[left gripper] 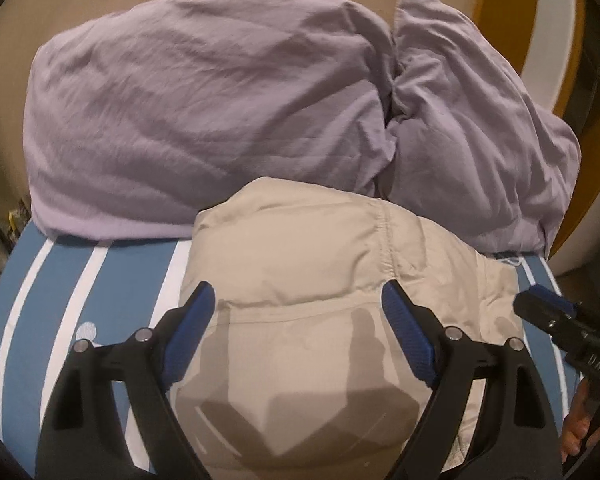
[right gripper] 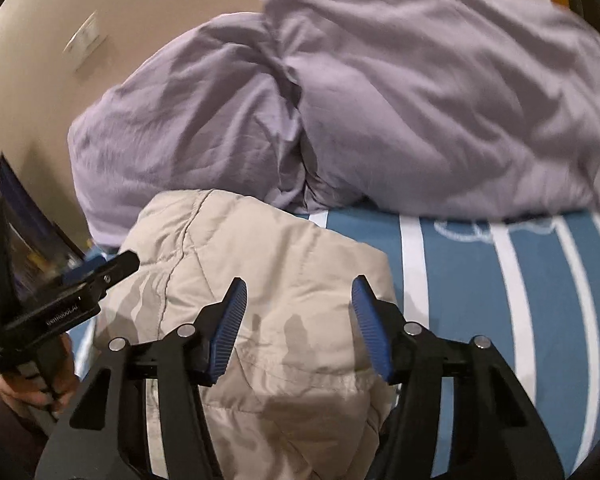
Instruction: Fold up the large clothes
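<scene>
Left gripper [left gripper: 300, 320] hangs above the bed with its blue pads spread wide, nothing between them, no contact with the cloth. Right gripper [right gripper: 298, 316] hovers alongside, jaws parted about halfway, also clear of the fabric. Directly under both lies the beige puffy jacket [left gripper: 300, 264], folded into a compact bundle on the blue-and-white striped sheet [right gripper: 480, 280]. Behind the jacket, touching its far edge, a rumpled lilac duvet [left gripper: 204, 112] is heaped against the tan wall [right gripper: 52, 92].

Black tongs [left gripper: 296, 304] with ribbed blue pads [left gripper: 410, 336] and silver screws [left gripper: 453, 334].
</scene>
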